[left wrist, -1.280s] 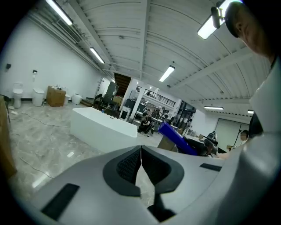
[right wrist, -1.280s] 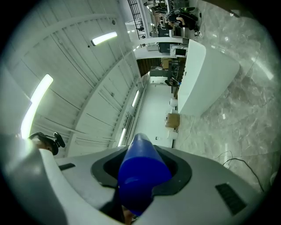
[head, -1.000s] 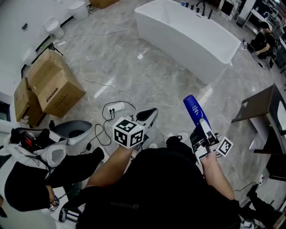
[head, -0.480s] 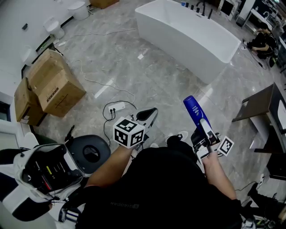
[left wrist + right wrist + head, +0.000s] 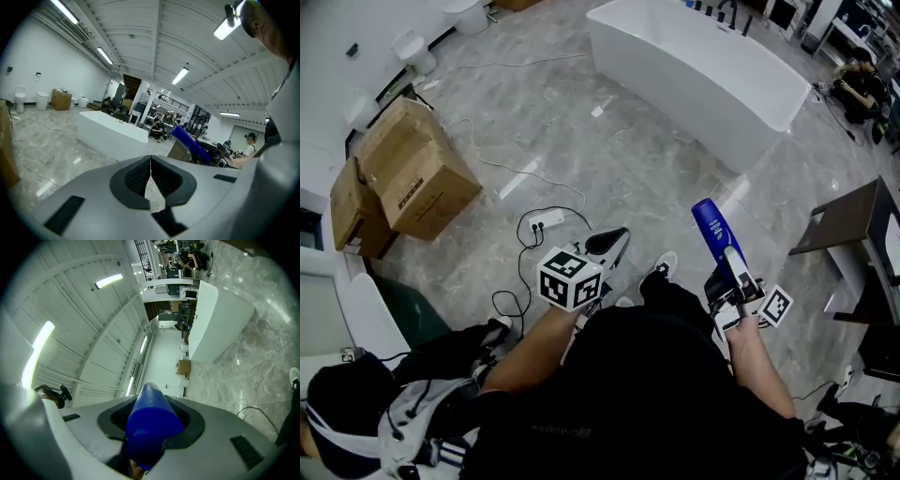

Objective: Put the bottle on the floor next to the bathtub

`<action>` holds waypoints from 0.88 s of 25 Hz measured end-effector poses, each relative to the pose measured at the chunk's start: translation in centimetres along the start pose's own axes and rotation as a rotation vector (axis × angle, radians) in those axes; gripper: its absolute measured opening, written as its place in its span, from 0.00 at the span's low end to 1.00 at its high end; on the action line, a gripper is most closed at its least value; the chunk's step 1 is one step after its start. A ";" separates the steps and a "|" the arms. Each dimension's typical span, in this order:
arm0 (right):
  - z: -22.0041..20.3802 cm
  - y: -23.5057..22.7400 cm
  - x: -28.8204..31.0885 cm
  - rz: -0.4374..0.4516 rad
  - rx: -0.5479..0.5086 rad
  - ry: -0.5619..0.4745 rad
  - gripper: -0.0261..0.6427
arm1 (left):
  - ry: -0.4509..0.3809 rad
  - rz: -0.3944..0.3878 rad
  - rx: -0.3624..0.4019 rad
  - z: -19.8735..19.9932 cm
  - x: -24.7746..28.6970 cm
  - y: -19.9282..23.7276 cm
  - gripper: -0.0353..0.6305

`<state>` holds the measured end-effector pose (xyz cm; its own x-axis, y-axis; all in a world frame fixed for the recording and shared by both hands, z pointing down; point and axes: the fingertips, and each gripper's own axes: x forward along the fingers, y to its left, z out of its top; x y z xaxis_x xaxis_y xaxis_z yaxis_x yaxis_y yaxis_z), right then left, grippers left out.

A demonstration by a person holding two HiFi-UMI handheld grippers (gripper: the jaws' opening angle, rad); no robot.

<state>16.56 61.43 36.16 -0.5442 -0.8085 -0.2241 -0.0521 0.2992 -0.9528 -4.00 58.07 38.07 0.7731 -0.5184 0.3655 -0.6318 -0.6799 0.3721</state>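
Note:
A blue bottle (image 5: 711,231) stands out of my right gripper (image 5: 733,272), which is shut on it and held above the grey marble floor. The right gripper view has the same bottle (image 5: 149,427) filling the jaws. A long white bathtub (image 5: 694,70) stands at the far middle, well ahead of both grippers. It also shows as a white bathtub (image 5: 110,134) in the left gripper view. My left gripper (image 5: 609,246) is shut with nothing in it, left of the bottle.
Two cardboard boxes (image 5: 417,173) sit at the left. A white power strip (image 5: 546,223) with cables lies on the floor ahead of the left gripper. A dark table (image 5: 853,225) stands at the right. A person in white and black (image 5: 384,412) crouches at the lower left.
The view has shifted slightly towards the bathtub. The person at the lower left has moved and now hides the round grey item seen before. Both grippers keep their pose.

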 end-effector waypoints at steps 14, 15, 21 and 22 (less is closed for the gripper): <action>6.5 -5.7 10.0 -0.043 -0.002 0.011 0.29 | 0.024 0.071 -0.044 4.1 4.1 7.8 0.08; 7.4 -5.8 11.2 -0.031 -0.001 0.010 0.29 | 0.033 0.076 -0.043 4.7 4.8 8.6 0.08; 12.8 -7.2 16.6 0.013 -0.012 0.000 0.29 | 0.073 0.083 -0.018 9.5 9.6 12.4 0.08; 13.7 -7.4 17.3 0.015 -0.009 -0.005 0.29 | 0.077 0.080 -0.021 10.4 10.4 12.9 0.08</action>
<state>19.00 38.24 36.56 -0.5406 -0.8066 -0.2391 -0.0515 0.3154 -0.9476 -3.52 38.47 37.79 0.7142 -0.5284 0.4590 -0.6928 -0.6269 0.3564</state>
